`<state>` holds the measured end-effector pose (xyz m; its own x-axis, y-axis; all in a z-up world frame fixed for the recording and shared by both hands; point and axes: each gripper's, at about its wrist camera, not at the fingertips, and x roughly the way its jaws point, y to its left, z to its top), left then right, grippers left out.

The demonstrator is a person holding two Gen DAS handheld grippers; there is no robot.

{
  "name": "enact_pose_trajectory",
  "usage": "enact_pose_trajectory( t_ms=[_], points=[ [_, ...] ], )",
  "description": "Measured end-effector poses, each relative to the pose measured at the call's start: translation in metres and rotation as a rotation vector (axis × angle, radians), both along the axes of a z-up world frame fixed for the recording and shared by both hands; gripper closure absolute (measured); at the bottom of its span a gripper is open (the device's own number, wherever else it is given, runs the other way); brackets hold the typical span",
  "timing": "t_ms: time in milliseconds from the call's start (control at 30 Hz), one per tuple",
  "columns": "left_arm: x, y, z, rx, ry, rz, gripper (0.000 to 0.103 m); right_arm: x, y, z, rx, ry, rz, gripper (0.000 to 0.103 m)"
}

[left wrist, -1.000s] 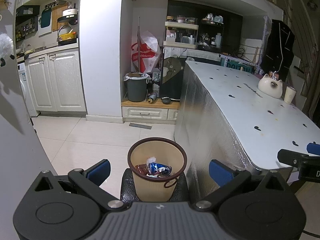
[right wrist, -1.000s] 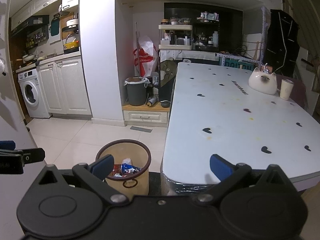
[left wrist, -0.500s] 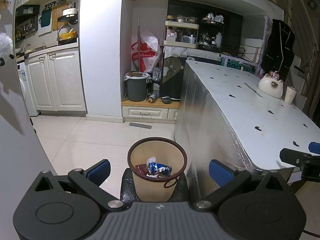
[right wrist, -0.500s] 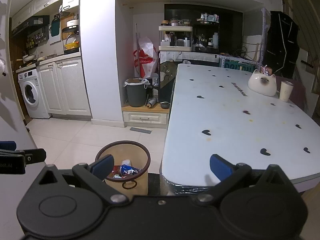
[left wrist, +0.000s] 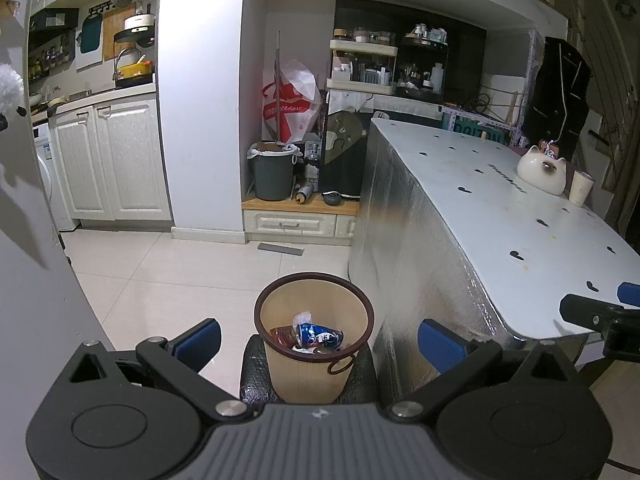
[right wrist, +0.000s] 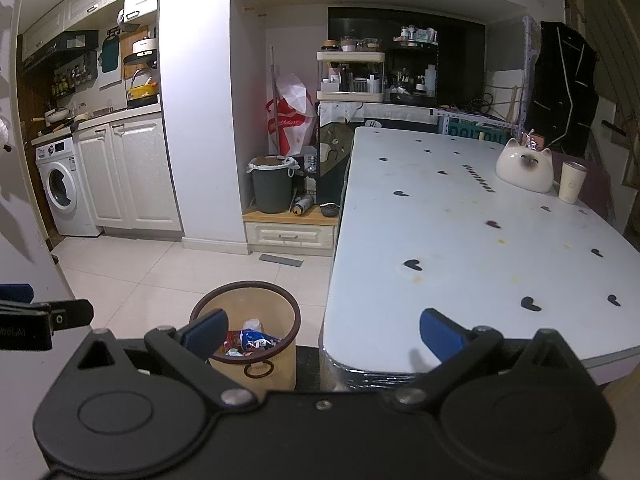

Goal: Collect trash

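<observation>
A beige waste bin (left wrist: pixel 315 350) with a dark rim stands on a black mat on the floor beside the table. Inside it lie a crushed blue can (left wrist: pixel 319 333), a white crumpled scrap and red wrappers. My left gripper (left wrist: pixel 319 340) hovers above the bin, open and empty, its blue pads (left wrist: pixel 199 338) wide apart. The same bin (right wrist: pixel 253 350) appears low left of the table in the right wrist view. My right gripper (right wrist: pixel 324 334) is open and empty over the table's near edge. The right gripper also shows in the left wrist view, at the right border (left wrist: pixel 600 320).
A white table (right wrist: pixel 460 240) with black heart marks holds a cat-shaped ceramic (right wrist: pixel 525 170) and a paper cup (right wrist: pixel 572 182) at its far right. A grey bin (left wrist: pixel 273 174) sits on a low wooden step at the back. White cabinets (left wrist: pixel 112 164) and a washing machine (right wrist: pixel 64 188) are on the left.
Almost nothing has moved; both grippers stay open, and the right wrist view has drifted slightly.
</observation>
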<state>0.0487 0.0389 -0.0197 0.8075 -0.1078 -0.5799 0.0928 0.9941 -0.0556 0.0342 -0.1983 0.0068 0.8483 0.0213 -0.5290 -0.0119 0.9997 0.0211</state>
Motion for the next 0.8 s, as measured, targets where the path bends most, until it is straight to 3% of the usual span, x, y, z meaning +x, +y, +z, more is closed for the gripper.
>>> enact_pose_trajectory(
  t_ms=[800],
  points=[
    [0.0002, -0.0048, -0.004, 0.001, 0.002, 0.004, 0.0, 0.0002, -0.0008, -0.0002, 0.0, 0.001, 0.0, 0.0]
  ],
)
